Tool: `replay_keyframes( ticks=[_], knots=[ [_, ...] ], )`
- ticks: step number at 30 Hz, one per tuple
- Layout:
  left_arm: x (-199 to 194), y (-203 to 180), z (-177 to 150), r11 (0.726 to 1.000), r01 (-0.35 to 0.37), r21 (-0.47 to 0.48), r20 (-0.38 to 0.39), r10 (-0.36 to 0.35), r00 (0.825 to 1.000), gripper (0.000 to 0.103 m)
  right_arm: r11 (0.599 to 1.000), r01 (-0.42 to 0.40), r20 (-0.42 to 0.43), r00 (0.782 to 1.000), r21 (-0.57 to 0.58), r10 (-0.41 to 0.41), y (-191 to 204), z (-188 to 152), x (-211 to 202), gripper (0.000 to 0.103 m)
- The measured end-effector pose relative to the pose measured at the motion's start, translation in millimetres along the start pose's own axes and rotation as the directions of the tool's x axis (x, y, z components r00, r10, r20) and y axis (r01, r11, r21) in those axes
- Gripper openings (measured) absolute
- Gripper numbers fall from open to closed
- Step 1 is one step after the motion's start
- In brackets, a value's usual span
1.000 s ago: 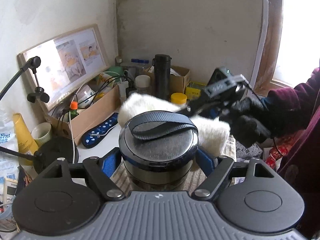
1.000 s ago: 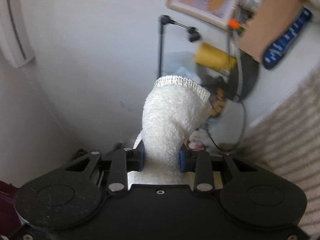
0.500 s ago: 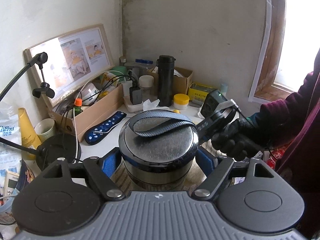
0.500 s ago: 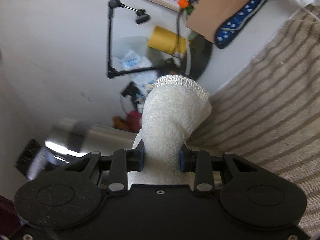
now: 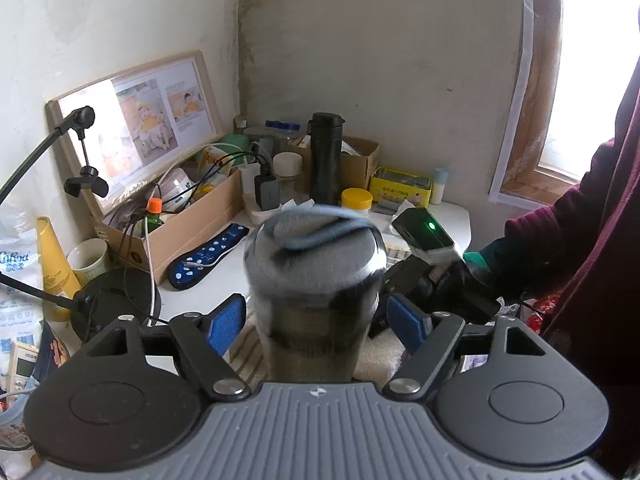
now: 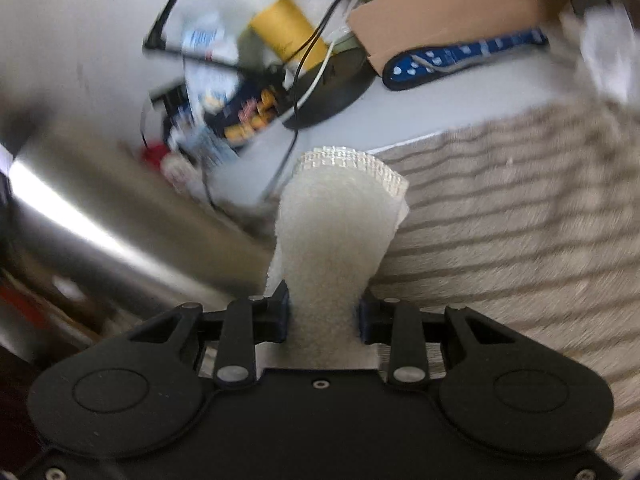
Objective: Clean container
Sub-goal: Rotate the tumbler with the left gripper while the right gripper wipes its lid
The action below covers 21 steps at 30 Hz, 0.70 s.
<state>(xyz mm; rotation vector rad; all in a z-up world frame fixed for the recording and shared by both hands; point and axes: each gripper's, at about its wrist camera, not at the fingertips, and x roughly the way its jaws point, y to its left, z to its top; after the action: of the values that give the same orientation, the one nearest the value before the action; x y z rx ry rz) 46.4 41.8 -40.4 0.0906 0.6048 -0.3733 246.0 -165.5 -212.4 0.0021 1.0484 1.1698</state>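
Wiping looks barely begun — the steel container (image 5: 316, 280) stands upright on the striped mat (image 6: 520, 208), lid and strap on, between the left gripper (image 5: 316, 320) whose jaws are closing around it, pads not clearly touching. The right gripper (image 6: 324, 312) clenches a white cloth (image 6: 340, 216) just beside the container's wall; the rubbing itself seems left to do.

Behind: black flask (image 5: 325, 158), cardboard box (image 5: 188, 224) of cables, blue power strip (image 5: 208, 256), yellow-lidded jar (image 5: 356, 200).
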Motion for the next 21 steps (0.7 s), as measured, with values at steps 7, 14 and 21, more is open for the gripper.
replay_keyframes(
  ticks=[7,14,21],
  knots=[
    [15,6,4,0.995,-0.034,-0.095,-0.044,0.030,0.999,0.078,0.997,-0.057,0.030,0.998,0.047,0.056,-4,3,-6,0.030],
    [29,-1,13,0.953,-0.077,-0.292,-0.042,0.068,0.997,0.085,0.994,-0.085,0.076,0.994,0.064,0.080,10,6,-17,0.030],
    [32,6,25,0.854,-0.145,-0.499,-0.094,0.113,0.989,0.086,0.995,-0.087,0.099,0.992,0.056,0.082,25,3,-32,0.030]
  ],
)
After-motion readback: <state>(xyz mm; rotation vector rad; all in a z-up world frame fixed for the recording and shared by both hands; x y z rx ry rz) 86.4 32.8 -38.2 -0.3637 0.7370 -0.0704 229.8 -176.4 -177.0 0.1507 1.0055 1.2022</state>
